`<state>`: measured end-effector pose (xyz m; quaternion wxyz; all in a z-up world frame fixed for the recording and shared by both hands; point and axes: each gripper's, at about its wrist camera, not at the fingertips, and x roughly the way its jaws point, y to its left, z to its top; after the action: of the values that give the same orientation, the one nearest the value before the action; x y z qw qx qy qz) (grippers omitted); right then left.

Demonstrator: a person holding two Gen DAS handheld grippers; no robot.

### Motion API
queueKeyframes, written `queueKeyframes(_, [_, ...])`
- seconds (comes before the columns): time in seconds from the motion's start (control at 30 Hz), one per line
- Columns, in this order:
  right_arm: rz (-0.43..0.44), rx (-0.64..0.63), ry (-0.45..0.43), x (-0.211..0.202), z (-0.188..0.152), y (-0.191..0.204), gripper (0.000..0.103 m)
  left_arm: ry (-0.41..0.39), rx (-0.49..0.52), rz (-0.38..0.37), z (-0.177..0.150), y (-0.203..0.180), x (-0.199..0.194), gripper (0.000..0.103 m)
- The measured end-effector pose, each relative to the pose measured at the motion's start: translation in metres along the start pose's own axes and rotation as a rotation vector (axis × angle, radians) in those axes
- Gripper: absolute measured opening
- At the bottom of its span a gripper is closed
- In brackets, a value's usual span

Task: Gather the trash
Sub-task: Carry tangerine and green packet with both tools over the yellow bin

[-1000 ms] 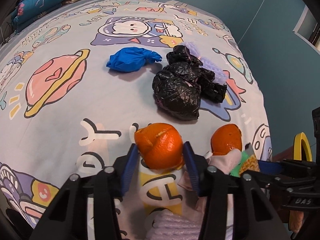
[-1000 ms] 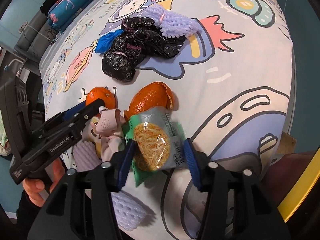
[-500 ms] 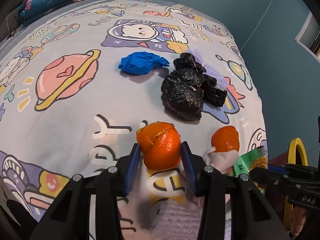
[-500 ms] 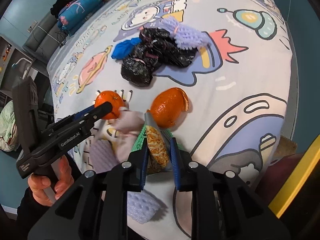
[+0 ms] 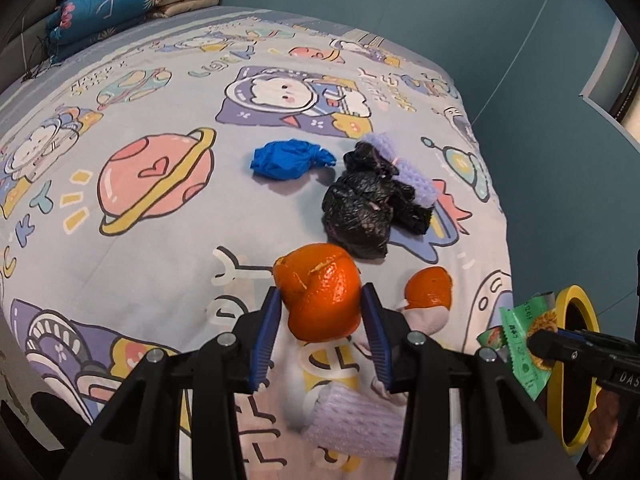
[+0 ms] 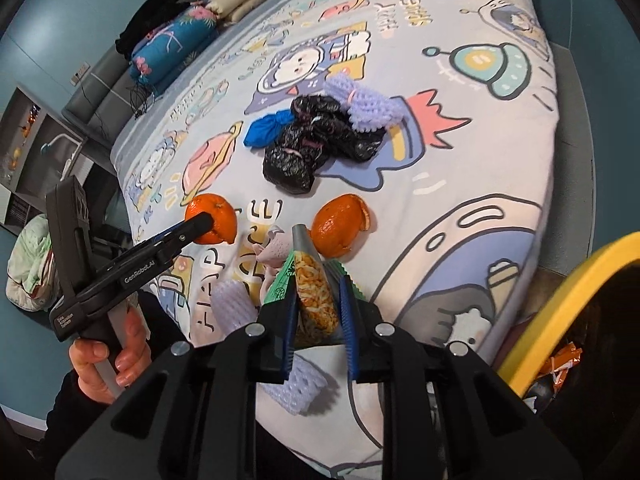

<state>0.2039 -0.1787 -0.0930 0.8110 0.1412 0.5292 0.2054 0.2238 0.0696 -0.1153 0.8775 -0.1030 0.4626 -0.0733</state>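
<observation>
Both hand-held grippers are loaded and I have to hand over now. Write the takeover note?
Left hand-held gripper: clamped on an orange peel, lifted off the bed.
Right hand-held gripper: clamped on a green snack packet, raised near the yellow-rimmed bin.
Done: two pieces picked, neither dropped yet.
Left on the bed: second orange peel, black bags, blue bag, purple foam nets, pink tissue.

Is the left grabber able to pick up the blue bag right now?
Probably not yet. The left gripper is already shut on an orange peel, so its jaws are full. The blue bag lies farther up the bed, uncovered, so the way looks free once the peel is dropped.
</observation>
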Motion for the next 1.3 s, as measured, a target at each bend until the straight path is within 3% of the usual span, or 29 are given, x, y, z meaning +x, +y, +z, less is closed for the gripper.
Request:
queueKeyframes(0.53, [-0.014,0.040,-0.085,-0.050,-0.008,-0.024,0.019,-0.039,0.047,-0.050,-0.004,-0.036,-0.030,0.039])
queueKeyframes(1.3, [-0.065,0.166,-0.206,-0.114,-0.025,-0.083,0.019,-0.031,0.139,-0.194,-0.019,-0.113,-0.048,0.039])
